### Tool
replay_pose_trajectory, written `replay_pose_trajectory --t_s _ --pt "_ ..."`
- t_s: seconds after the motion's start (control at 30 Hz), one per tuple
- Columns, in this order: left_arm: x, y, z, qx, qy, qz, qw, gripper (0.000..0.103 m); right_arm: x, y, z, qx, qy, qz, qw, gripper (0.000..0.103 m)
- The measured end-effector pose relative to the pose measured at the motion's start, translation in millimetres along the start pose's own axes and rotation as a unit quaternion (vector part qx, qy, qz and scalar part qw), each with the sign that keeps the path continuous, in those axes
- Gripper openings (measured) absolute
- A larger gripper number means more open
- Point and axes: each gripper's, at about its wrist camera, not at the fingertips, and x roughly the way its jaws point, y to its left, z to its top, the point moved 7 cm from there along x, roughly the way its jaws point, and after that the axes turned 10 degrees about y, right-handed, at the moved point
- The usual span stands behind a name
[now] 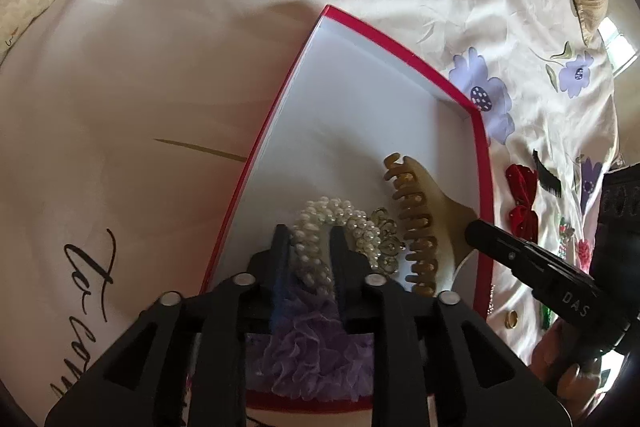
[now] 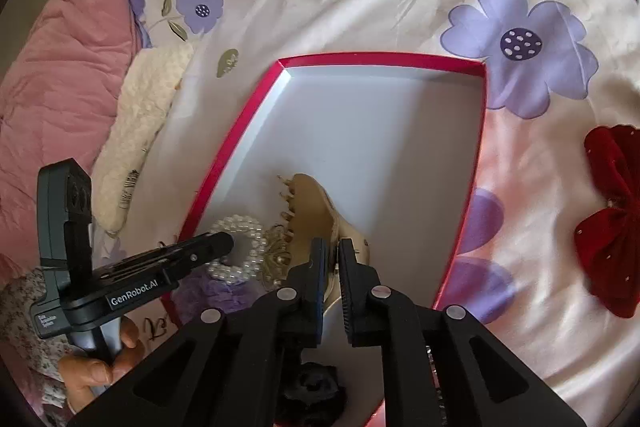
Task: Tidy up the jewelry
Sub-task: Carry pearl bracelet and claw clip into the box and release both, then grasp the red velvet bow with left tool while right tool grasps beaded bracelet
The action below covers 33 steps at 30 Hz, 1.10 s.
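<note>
Both tongs reach down into the near end of the red-rimmed white box (image 2: 256,107) lying on the flowered bedsheet (image 1: 140,87). Left gripper (image 1: 310,239) has its jaws narrowly parted around the pearl bracelet (image 1: 320,223), one finger inside the loop and one outside; whether the pads press on the pearls I cannot tell. Right gripper (image 2: 331,251) has its jaws nearly together, pinching the handle of the tan claw hair clip (image 2: 308,211), which lies in the box just beside the pearls. A small gold ornament (image 1: 386,239) sits between bracelet and clip. A purple ruffled scrunchie (image 1: 316,351) lies at the box's near wall. Outside the box, beyond its right rim, lies a red velvet bow (image 2: 612,223).
</note>
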Motion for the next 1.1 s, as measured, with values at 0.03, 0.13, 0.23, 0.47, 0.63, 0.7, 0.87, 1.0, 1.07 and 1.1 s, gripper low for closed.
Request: replay_pose_trajectory --t_s 0.03,0.13,0.23,0.47,0.63,0.7,0.87,1.0,1.07,1.1 --pt "-2 -1 -1 0.001 -0.003 0.001 1.0 0.032 -1 0 -1 0.001 -0.002 0.001 1.0 0.013" --pt "-12 -7 -5 0.006 -0.013 0.006 0.9999 0.047 -10 -2 -5 0.008 -0.016 0.017 1.0 0.031" --pt "-26 -14 -10 0.013 -0.027 0.006 0.9995 0.053 -26 -5 -10 0.011 -0.037 0.022 0.999 0.035" --pt "-45 -50 -22 0.034 -0.041 -0.011 0.9985 0.061 -73 -48 -39 0.053 -0.085 0.02 0.995 0.052" --pt "-44 -94 -30 0.066 -0.035 -0.03 0.9967 0.068 -110 -104 -69 0.09 -0.108 0.001 0.99 0.054" --pt "-41 -115 -34 0.084 -0.03 -0.037 0.9954 0.068 -126 -124 -79 0.102 -0.12 0.0 0.987 0.055" --pt "-30 -155 -43 0.114 -0.017 -0.05 0.9921 0.07 -163 -178 -105 0.16 -0.144 -0.025 0.976 0.063" --pt "-18 -182 -51 0.134 -0.003 -0.055 0.9895 0.071 -177 -211 -122 0.207 -0.106 -0.099 0.968 0.083" --pt "-13 -191 -54 0.141 0.004 -0.056 0.9884 0.071 -189 -221 -126 0.209 -0.111 -0.122 0.964 0.092" --pt "-11 -195 -55 0.144 0.006 -0.057 0.9879 0.071 -197 -225 -126 0.212 -0.119 -0.128 0.961 0.097"
